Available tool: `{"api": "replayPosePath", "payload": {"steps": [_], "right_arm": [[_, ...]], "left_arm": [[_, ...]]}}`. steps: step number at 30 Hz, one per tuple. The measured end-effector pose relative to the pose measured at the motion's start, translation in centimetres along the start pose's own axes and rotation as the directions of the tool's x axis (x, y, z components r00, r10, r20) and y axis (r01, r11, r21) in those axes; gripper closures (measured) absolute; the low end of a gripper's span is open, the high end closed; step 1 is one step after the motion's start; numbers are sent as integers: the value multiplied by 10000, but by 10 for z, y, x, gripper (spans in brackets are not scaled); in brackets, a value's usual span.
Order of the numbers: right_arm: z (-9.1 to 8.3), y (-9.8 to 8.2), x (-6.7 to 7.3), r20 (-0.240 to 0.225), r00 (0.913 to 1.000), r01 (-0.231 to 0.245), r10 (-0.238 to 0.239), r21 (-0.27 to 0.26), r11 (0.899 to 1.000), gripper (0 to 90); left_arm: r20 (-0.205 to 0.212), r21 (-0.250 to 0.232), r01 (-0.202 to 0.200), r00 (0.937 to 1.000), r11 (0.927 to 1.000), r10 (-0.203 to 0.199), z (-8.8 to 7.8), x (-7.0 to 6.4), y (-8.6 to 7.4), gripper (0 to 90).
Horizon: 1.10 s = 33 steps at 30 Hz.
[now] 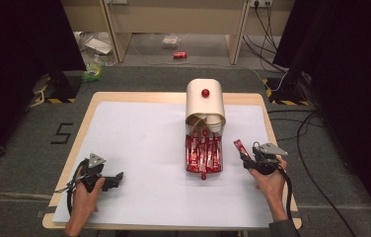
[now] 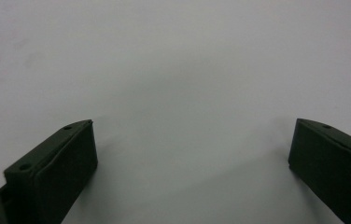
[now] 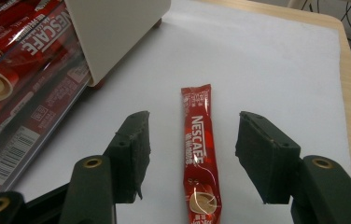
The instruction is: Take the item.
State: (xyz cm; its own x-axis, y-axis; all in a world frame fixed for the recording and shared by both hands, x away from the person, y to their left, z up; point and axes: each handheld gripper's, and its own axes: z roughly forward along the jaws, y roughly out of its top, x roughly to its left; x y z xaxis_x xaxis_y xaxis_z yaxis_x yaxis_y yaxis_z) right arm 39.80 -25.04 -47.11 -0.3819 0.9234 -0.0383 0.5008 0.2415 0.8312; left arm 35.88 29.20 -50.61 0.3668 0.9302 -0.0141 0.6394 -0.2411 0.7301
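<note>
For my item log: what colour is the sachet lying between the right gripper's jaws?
Red with white lettering; the sachet shows best in the right gripper view.

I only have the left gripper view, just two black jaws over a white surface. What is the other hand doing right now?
Observer: The right gripper has its jaws apart on either side of a red coffee sachet lying flat on the white sheet; the pads do not touch it.
Operator: Where did that sachet come from?
Observer: Left of it in the high view stands a cream dispenser with a clear tray of red sachets pulled out in front.
Operator: And my left gripper, where is it?
Observer: The left gripper sits low at the near left of the sheet, jaws open, well away from the dispenser.
</note>
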Motion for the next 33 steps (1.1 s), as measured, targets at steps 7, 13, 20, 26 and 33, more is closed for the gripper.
{"api": "replayPosePath", "payload": {"steps": [7,13,20,26,33], "right_arm": [[-5,4,3,-39,10000,26,-27,-175,9998,407],[-12,9,11,-82,9996,258,-261,-418,9988,385],[-15,11,20,-326,9981,498,-515,-522,9974,379],[-22,13,25,-466,9974,519,-551,-680,9963,376],[-24,13,29,-711,9948,681,-732,-714,9951,374]], "left_arm": [[1,2,-1,10000,10000,1,0,0,0,6],[2,0,-3,10000,10000,3,0,0,0,6],[2,0,0,10000,10000,0,0,0,0,6],[-2,-2,-4,10000,10000,4,0,0,0,6],[-1,-1,-3,10000,10000,3,0,0,0,6]]}}
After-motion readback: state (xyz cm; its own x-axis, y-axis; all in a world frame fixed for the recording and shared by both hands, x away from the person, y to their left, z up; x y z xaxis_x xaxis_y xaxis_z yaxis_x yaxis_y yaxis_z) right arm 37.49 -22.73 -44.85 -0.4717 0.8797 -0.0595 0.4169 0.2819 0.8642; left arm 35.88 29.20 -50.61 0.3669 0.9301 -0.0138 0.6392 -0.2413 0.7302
